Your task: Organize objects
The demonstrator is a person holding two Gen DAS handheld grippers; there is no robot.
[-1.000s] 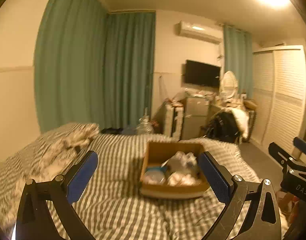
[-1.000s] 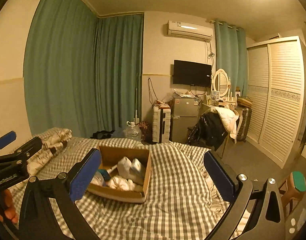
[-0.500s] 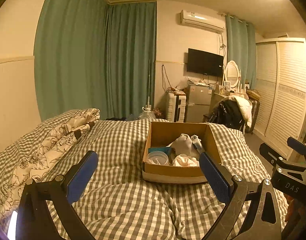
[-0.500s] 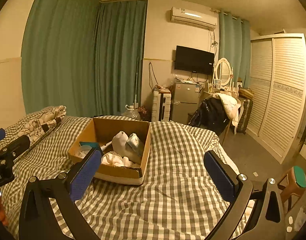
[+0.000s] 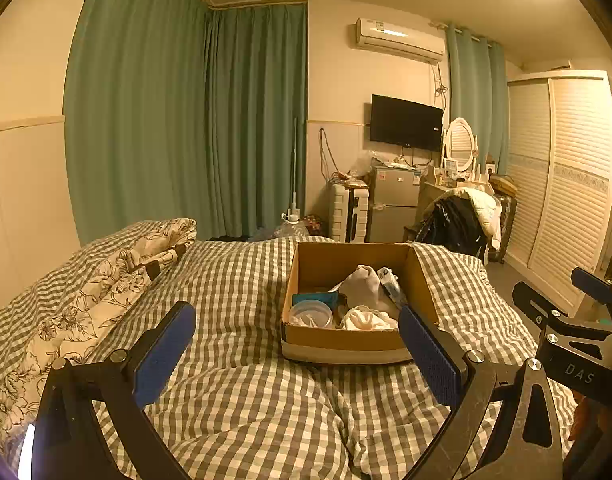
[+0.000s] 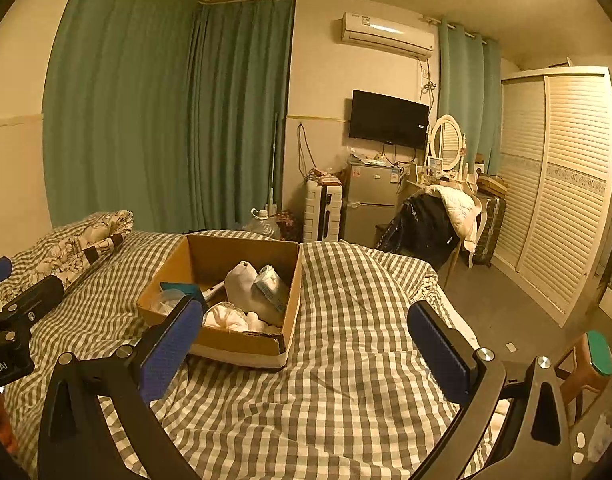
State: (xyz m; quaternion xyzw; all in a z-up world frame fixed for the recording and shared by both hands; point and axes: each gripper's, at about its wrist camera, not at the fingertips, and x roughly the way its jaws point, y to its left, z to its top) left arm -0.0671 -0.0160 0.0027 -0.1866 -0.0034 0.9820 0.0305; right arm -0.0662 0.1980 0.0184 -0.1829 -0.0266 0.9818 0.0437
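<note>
Across the bottom of the left wrist view the left hand-held gripper [image 5: 296, 350] is seen with its blue pads spread wide and nothing held between them. In the right wrist view the right hand-held gripper [image 6: 304, 344] is likewise spread and empty. Both are held above the checked bedcover [image 5: 246, 412], short of the box and touching nothing.

Just beyond the pads, at the centre of the left wrist view, a cardboard box [image 5: 342, 338] is set on the bed. Inside it a round clear lidded container [image 5: 311, 313], a teal item [image 5: 315, 299], a grey pouch [image 5: 360, 287], a crumpled white cloth [image 5: 368, 319] and a small wrapped packet [image 5: 390, 284] lie loosely heaped, touching one another. No loose item is seen on the bedcover around the box. The sorting is judged to be barely begun: nothing is gripped, and the box contents appear unsorted.

At the left edge a floral quilt [image 5: 86, 292] is bunched. Against the far wall, right of centre, a small fridge [image 5: 394, 204], a wall television [image 5: 406, 122] and an air conditioner [image 5: 398, 38] are found.

As for writing, "DAS" is read on the right gripper body at the lower right of the left wrist view, and "obot.AI" on the left gripper body at the lower left of the right wrist view. The print on the packet and the fridge stickers cannot be read.
</note>
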